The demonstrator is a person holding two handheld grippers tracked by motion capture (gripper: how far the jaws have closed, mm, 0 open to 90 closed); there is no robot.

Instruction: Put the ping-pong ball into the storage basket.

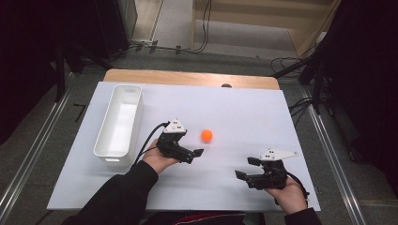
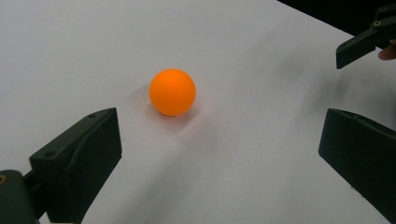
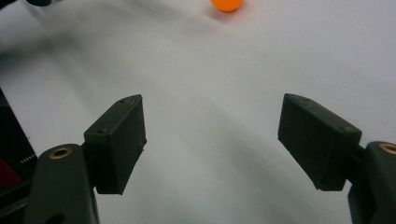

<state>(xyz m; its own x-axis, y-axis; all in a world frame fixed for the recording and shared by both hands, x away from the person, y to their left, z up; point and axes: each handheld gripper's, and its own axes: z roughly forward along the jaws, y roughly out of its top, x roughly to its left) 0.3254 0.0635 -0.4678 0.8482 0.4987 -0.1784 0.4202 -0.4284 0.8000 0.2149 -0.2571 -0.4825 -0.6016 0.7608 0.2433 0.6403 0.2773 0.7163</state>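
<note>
**Ball on open worktop, both tools spread**

The white worktop [image 1: 244, 112] is bounded by a wooden strip [image 1: 187, 77] along its far edge, and grey floor is seen on both sides past its left and right edges. A white bin [image 1: 119, 124] is set lengthwise near the left edge, its long side running away from the person. The rest of the surface is bare, so wide room is left in the middle and to the right. Cables are seen on the floor beyond the far edge, and dark stands are placed at either side of the room.

The surface is matte white and flat, with soft shadows cast under the tools.

The ball [image 1: 207, 135] is orange and rests on the worktop near its middle, well right of the bin. The left tool [image 1: 190, 147] is held low just left of the ball and nearer the person, its jaws spread wide and nothing between them. In the left gripper view the ball [image 2: 172, 92] is seen ahead of the jaws, closer to the left one, not touched by either.

The right tool [image 1: 248, 168] is held near the right front corner, well apart from the ball, jaws likewise spread and empty. In the right gripper view the ball [image 3: 227, 4] is cut off by the top edge, far ahead of the jaws.
</note>
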